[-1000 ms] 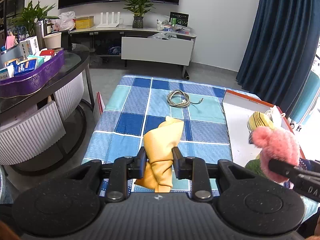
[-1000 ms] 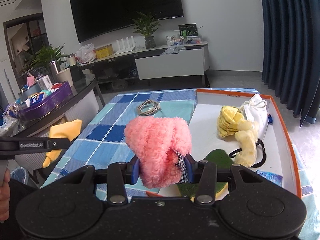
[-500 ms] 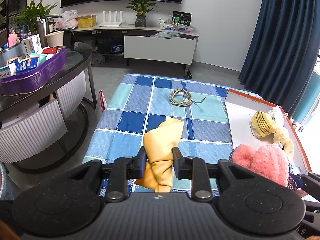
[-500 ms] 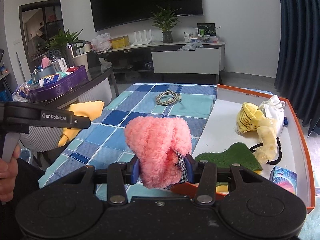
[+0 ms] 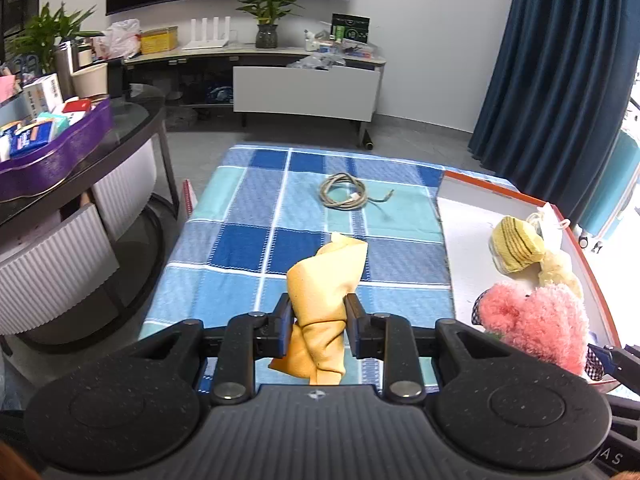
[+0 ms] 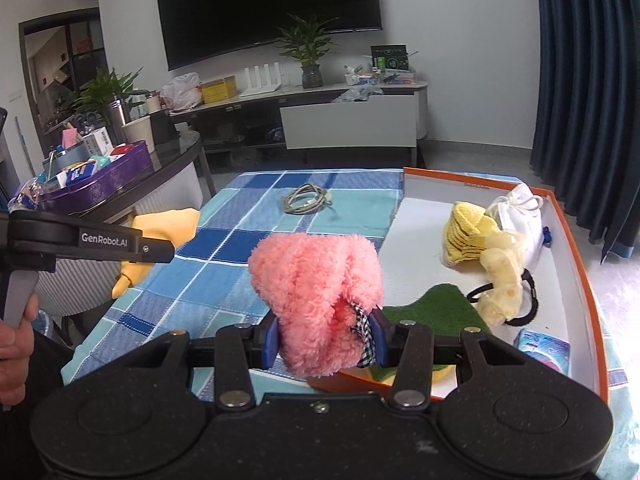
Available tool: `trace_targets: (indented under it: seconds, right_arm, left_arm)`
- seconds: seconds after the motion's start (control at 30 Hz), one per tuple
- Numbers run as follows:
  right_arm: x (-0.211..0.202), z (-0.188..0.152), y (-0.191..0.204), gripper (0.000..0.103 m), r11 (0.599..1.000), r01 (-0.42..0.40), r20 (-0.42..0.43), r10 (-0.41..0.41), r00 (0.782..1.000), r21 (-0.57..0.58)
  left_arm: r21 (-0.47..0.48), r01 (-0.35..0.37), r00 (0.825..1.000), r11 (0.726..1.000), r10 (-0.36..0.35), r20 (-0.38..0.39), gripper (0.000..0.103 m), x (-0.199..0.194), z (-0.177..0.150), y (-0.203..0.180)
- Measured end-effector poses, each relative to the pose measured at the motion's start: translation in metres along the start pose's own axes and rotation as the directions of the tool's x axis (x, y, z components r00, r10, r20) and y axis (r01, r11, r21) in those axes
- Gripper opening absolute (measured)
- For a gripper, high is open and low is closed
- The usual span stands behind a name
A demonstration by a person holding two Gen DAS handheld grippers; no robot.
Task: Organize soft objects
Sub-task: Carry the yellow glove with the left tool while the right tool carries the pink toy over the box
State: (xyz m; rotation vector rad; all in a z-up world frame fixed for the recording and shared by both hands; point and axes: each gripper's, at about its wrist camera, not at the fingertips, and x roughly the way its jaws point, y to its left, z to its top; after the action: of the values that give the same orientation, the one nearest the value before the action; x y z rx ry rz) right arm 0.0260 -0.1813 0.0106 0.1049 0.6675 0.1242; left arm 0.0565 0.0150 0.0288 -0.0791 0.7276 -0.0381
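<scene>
So both grippers have something in them right now. The left gripper (image 5: 319, 316) has its fingers clamped on a bunched-up yellow cloth (image 5: 324, 280), held up above the blue checked tablecloth (image 5: 248, 216) that covers the surface. The right gripper (image 6: 324, 332) has its fingers squeezed on a fluffy pink plush thing (image 6: 316, 280) with a bit of black-and-white gingham (image 6: 365, 340) poking out by the right-hand finger. That one hangs just over the near corner of the orange-rimmed tray (image 6: 576, 240) on the right side of the surface.

Inside the tray sit a yellow knitted piece (image 6: 460, 232), a white drawstring pouch (image 6: 520, 216), a pale yellow scrunchie-looking thing (image 6: 500, 280) on top of a black band (image 6: 528, 300), a green fuzzy mat (image 6: 440, 308) and a small blue packet (image 6: 544, 350). A coiled grey cable (image 5: 344, 197) lies on the tablecloth farther back, well apart from everything else. A person's hand (image 6: 14, 344) shows at the left edge of the right wrist view, gripping the left gripper's handle.
</scene>
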Motion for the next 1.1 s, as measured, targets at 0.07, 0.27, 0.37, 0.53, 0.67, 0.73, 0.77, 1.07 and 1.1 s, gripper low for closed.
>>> trace_targets:
  seconds: [0.07, 0.27, 0.37, 0.53, 0.67, 0.73, 0.77, 1.07, 1.1]
  right_arm:
    - [-0.003, 0.000, -0.007, 0.053, 1.000, 0.019, 0.001, -0.019, 1.000, 0.006]
    - [-0.016, 0.001, -0.031, 0.053, 0.995, 0.095, 0.012, -0.095, 0.995, 0.028]
    - [-0.022, 0.004, -0.047, 0.053, 0.989, 0.139, 0.017, -0.140, 0.990, 0.050]
    - [-0.033, 0.012, -0.074, 0.053, 0.973, 0.210, 0.035, -0.214, 0.976, 0.091]
    - [-0.042, 0.021, -0.091, 0.053, 0.961, 0.250, 0.058, -0.258, 0.964, 0.122]
    - [-0.045, 0.024, -0.098, 0.053, 0.956, 0.264, 0.067, -0.274, 0.959, 0.129]
    - [-0.046, 0.025, -0.100, 0.053, 0.954, 0.267, 0.069, -0.278, 0.958, 0.134]
    - [-0.051, 0.035, -0.119, 0.054, 0.934, 0.314, 0.081, -0.330, 0.940, 0.171]
    - [-0.052, 0.035, -0.120, 0.054, 0.934, 0.314, 0.081, -0.331, 0.940, 0.173]
  left_arm:
    - [0.004, 0.010, 1.000, 1.000, -0.010, -0.003, 0.028, 0.002, 0.002, -0.004]
    - [0.021, 0.039, 0.999, 0.999, -0.038, -0.010, 0.028, 0.005, 0.006, -0.015]
    - [0.026, 0.052, 0.999, 0.998, -0.051, -0.011, 0.028, 0.007, 0.008, -0.019]
    - [0.041, 0.076, 0.997, 0.996, -0.076, -0.011, 0.028, 0.008, 0.013, -0.030]
    - [0.052, 0.096, 0.995, 0.994, -0.096, -0.007, 0.028, 0.010, 0.019, -0.038]
    - [0.058, 0.105, 0.994, 0.993, -0.105, -0.006, 0.028, 0.011, 0.021, -0.043]
    - [0.061, 0.110, 0.994, 0.992, -0.110, -0.005, 0.028, 0.011, 0.022, -0.045]
    - [0.103, 0.151, 0.988, 0.983, -0.152, -0.002, 0.028, 0.017, 0.032, -0.070]
    - [0.108, 0.156, 0.988, 0.982, -0.157, -0.004, 0.028, 0.019, 0.032, -0.074]
